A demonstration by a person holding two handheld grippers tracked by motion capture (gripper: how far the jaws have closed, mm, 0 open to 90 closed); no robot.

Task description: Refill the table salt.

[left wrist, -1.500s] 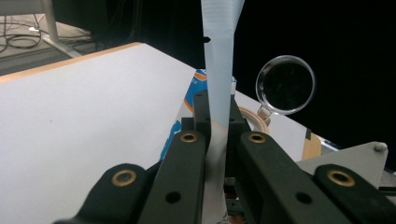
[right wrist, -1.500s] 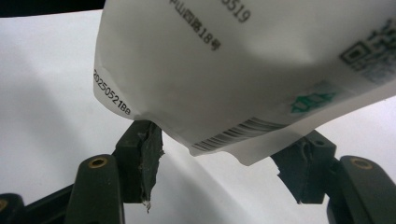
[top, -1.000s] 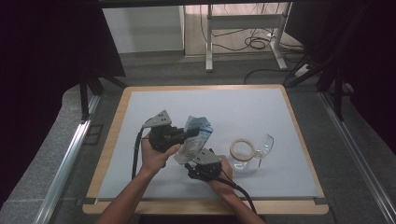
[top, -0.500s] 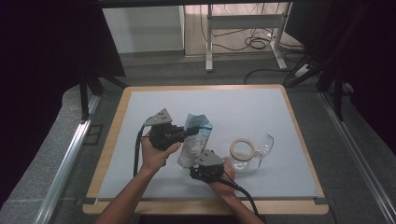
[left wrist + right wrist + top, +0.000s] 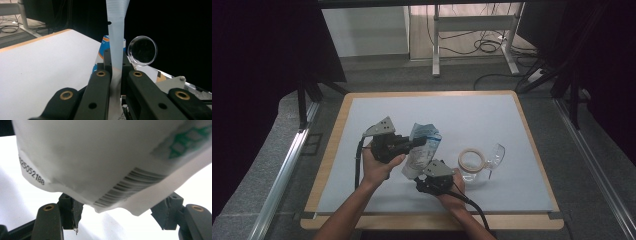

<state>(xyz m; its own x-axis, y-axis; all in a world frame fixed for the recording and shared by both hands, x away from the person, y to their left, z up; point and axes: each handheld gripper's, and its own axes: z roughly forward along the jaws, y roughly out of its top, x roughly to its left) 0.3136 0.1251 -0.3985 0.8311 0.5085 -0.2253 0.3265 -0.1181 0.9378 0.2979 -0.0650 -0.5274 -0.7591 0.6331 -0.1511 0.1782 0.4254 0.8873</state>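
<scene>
The left tool pinches the white-and-blue plastic pouch above the counter; the right tool gapes wide beneath it. Close squarely on the bottom edge.

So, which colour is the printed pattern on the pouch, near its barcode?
Green, on the white pouch; the right gripper view shows it best.

The pouch is blurred and cut off by the top edge
</scene>
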